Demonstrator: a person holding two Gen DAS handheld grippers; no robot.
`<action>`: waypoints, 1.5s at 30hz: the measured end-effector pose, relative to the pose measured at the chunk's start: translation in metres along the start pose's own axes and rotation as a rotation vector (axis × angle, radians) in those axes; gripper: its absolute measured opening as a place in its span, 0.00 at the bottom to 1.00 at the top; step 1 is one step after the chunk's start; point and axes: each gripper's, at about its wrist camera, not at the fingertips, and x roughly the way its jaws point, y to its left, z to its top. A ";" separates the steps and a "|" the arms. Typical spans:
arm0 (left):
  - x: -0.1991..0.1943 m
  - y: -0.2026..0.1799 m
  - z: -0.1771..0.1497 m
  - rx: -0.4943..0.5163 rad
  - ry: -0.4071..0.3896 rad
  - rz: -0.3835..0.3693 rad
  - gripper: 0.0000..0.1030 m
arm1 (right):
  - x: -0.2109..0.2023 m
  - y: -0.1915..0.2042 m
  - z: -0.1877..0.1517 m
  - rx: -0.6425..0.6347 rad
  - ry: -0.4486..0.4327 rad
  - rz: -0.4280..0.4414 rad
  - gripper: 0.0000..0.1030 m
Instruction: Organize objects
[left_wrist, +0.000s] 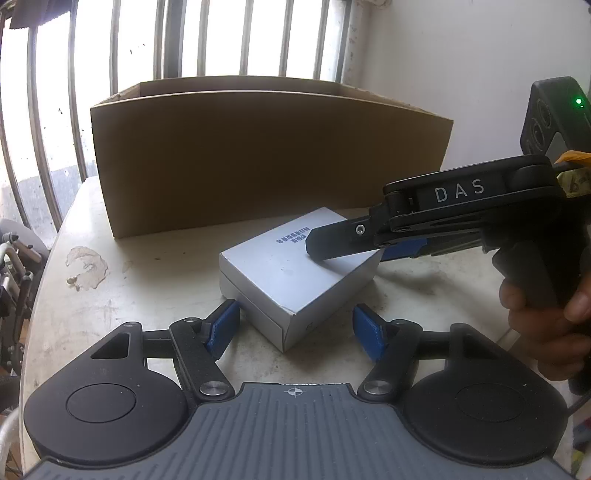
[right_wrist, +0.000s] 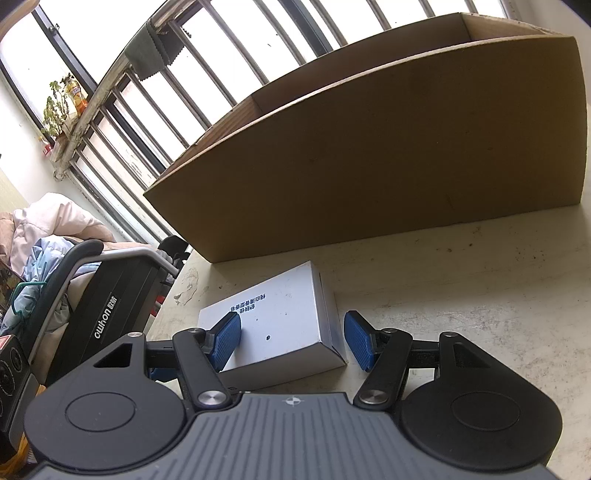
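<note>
A flat silver-white box with blue print lies on the pale table, turned cornerwise in the left wrist view. My left gripper straddles its near corner; the blue pads stand beside the box, and a gap shows at the right one. My right gripper comes in from the right, held by a hand. One of its fingers lies over the box top; the other sits just past the box's right edge. Both are open.
A big open brown cardboard carton stands right behind the small box, in front of a barred window. The table's curved left edge has a peeled patch. Beyond it are a black machine and piled clothes.
</note>
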 end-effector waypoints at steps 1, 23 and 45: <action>0.000 0.000 0.000 0.001 0.000 0.000 0.66 | 0.000 0.000 0.000 0.000 0.000 0.000 0.63; 0.000 0.001 0.000 0.007 0.001 -0.003 0.66 | 0.000 0.000 0.000 -0.002 -0.001 0.001 0.63; -0.006 0.004 -0.003 0.001 0.001 -0.028 0.64 | -0.005 0.004 -0.002 -0.017 0.010 -0.012 0.62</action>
